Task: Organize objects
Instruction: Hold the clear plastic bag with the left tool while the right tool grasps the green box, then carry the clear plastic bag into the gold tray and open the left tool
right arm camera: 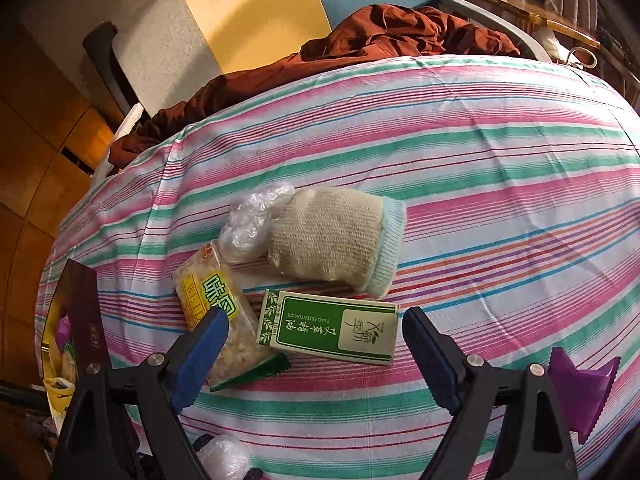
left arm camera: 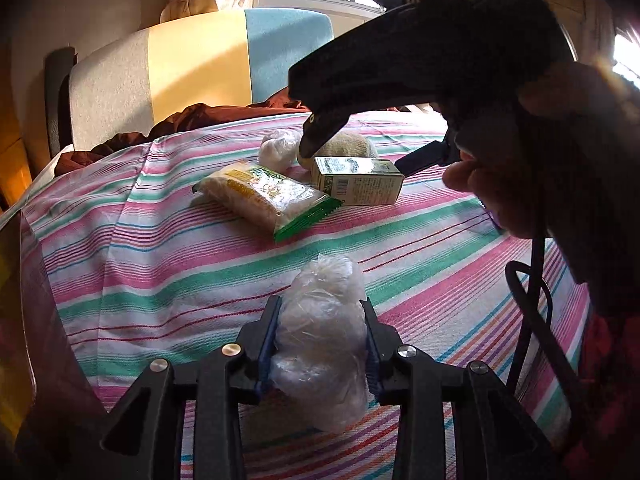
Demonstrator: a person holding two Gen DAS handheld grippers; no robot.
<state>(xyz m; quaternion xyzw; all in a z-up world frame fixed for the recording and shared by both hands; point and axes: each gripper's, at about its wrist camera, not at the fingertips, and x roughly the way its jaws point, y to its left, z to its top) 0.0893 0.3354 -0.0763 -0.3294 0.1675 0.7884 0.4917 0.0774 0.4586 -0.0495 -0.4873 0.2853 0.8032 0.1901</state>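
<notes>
My left gripper [left arm camera: 322,304] is shut on a crumpled clear plastic bundle [left arm camera: 320,344], low over the striped tablecloth [left arm camera: 160,272]; the same bundle [right arm camera: 224,456] shows at the bottom of the right wrist view. My right gripper [right arm camera: 316,328] is open and hangs above a green and white box [right arm camera: 332,328], its blue pads wide apart and off the box. In the left wrist view that right gripper [left arm camera: 366,152] is held by a hand [left arm camera: 560,152]. Beside the box [left arm camera: 358,180] lie a snack packet [right arm camera: 216,308], a beige sock [right arm camera: 336,236] and a second plastic bundle [right arm camera: 250,224].
A dark-walled container [right arm camera: 84,332] with several items stands at the table's left edge. A purple clip [right arm camera: 576,384] lies at the right. Behind the table are a chair [right arm camera: 248,8] with a grey, yellow and blue back and a brown cloth [right arm camera: 400,36].
</notes>
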